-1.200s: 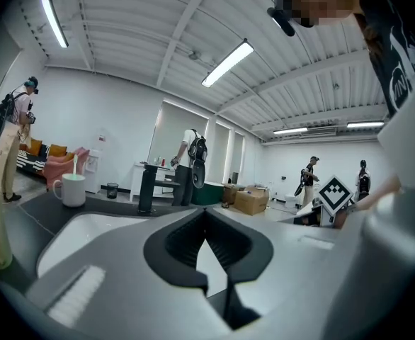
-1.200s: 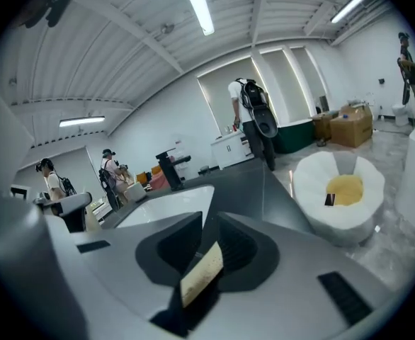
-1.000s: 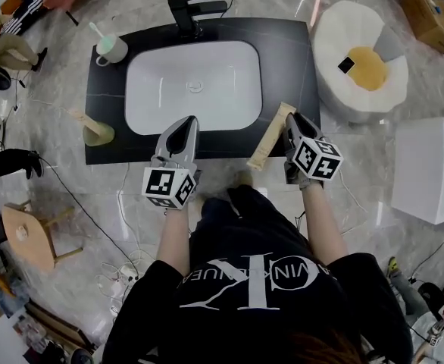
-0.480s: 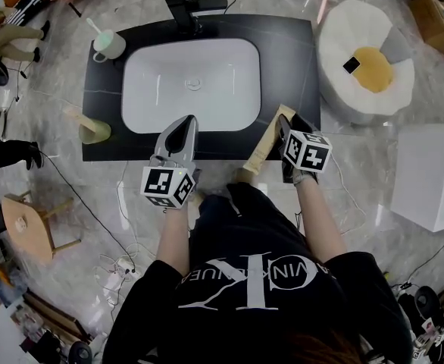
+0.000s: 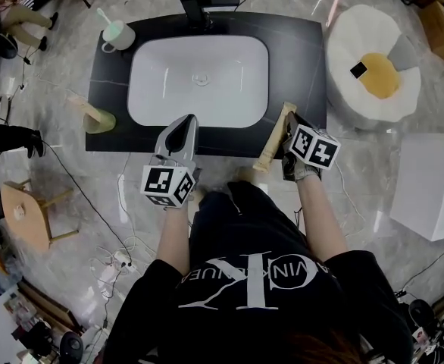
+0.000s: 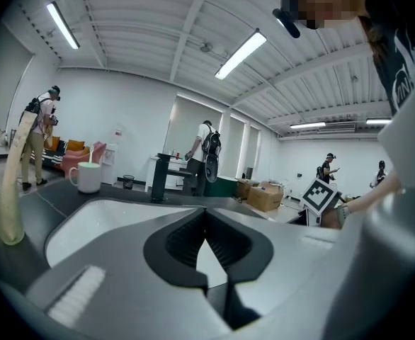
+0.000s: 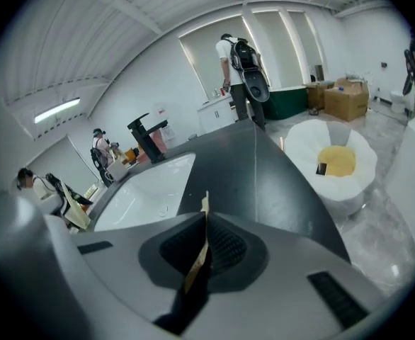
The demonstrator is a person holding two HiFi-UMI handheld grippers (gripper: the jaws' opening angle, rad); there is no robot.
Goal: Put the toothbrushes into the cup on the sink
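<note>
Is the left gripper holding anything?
No, the left gripper has its jaws closed together, with nothing between them.

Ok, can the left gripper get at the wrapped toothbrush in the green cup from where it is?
Probably yes. The left gripper is empty, jaws together, with only bare counter between it and the green cup. The wrapped toothbrush sticks out above the rim; the jaws must open first.
</note>
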